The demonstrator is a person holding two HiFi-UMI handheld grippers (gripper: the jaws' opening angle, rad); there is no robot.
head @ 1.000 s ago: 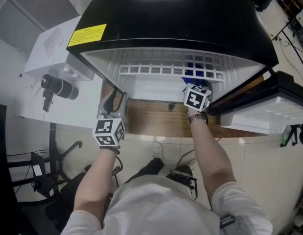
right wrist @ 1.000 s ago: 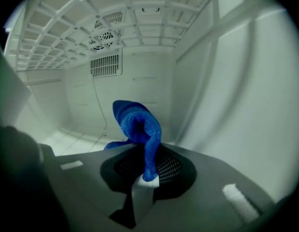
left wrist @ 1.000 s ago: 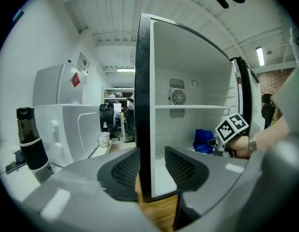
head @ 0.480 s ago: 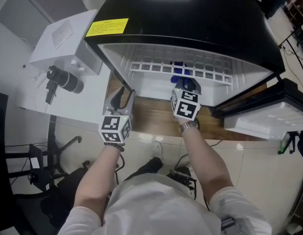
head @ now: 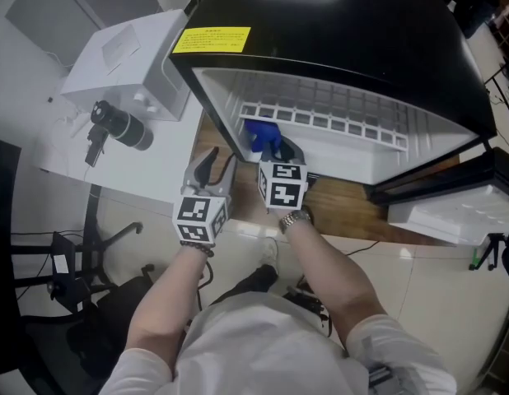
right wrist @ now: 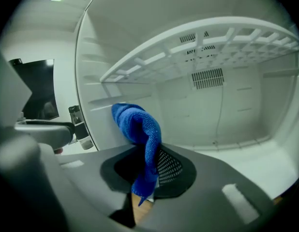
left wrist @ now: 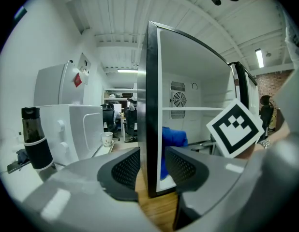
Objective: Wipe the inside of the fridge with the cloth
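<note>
The black fridge stands open with a white inside and a white wire shelf. My right gripper is shut on a blue cloth at the inner left side of the fridge. In the right gripper view the cloth hangs bunched between the jaws of the right gripper, close to the left inner wall. My left gripper straddles the front edge of the fridge's left wall. That left gripper has one pad on each face of the wall. The cloth shows just behind it.
A white appliance and a black cylinder-shaped device sit on the white table left of the fridge. The open fridge door juts out at the right. A wooden board lies under the fridge front. A chair base is on the floor.
My right gripper has carried the blue cloth from the right part of the fridge across to its left wall. The left gripper has kept its place on the wall's edge.
</note>
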